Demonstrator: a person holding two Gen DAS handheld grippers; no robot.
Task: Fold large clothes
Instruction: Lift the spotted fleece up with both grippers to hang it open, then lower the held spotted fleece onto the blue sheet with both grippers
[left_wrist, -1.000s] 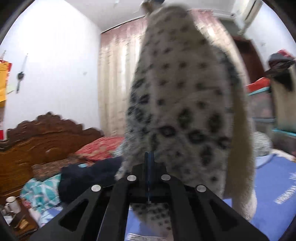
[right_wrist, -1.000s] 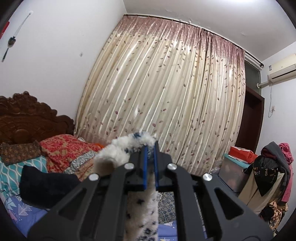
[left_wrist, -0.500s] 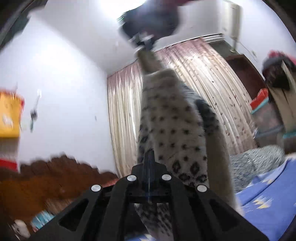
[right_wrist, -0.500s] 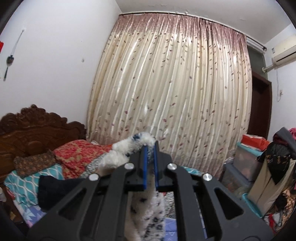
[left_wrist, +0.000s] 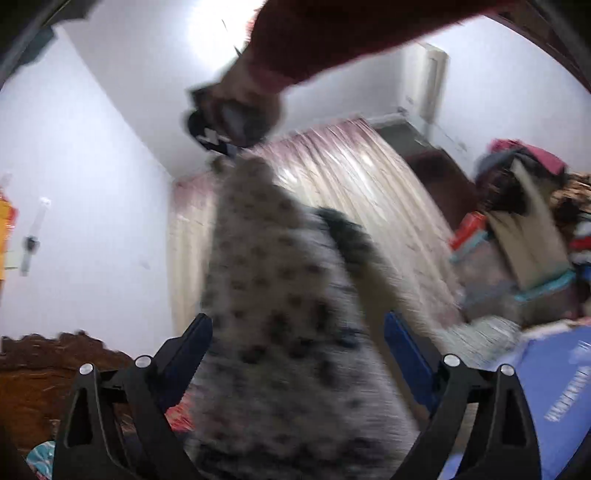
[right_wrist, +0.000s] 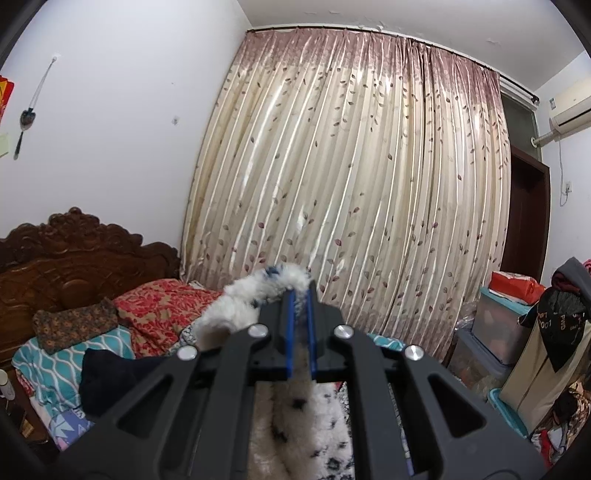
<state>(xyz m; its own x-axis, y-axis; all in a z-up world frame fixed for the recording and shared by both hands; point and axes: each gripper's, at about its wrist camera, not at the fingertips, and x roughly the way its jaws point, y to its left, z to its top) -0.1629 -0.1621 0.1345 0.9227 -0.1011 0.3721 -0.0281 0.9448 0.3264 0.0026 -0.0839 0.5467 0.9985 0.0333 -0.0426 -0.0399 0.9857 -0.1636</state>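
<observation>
- Spotted fleece garment (left_wrist: 280, 332) hangs lengthwise, long axis near vertical, top end at about 12 o'clock and the wide body dropping to 6 o'clock in the left wrist view.
- Its top is pinched in the right gripper (right_wrist: 301, 299); jaws pressed together on a white fluffy fold that curls out to 10 o'clock of the fingertips.
- In the left wrist view the right gripper (left_wrist: 218, 142) sits up at 11 o'clock, held by a hand (left_wrist: 251, 99) in a dark red sleeve (left_wrist: 351, 33) that comes in from 1 o'clock.
- Left gripper (left_wrist: 295, 334): jaws opening, blue pads spread wide at 8 and 4 o'clock. The garment hangs between them; no pad clearly presses on it.
- A darker trim and a tan lining edge (left_wrist: 376, 284) run down the garment's right side toward 4 o'clock.
- Left wrist view is motion-blurred: spots smear, garment outline soft, lower hem cut off by the frame edge.
- Right wrist view: the garment below the jaws is mostly hidden by the gripper body; only spotted pile shows through at 6 o'clock.
- Background: leaf-print curtain (right_wrist: 351, 184) straight ahead, carved wooden headboard (right_wrist: 74, 251) at 9 o'clock, bed (right_wrist: 62, 365) with patterned covers at 8 o'clock, stacked storage boxes (right_wrist: 491, 332) at 4 o'clock.
- Garment type (coat, robe, blanket-like) cannot be told.
</observation>
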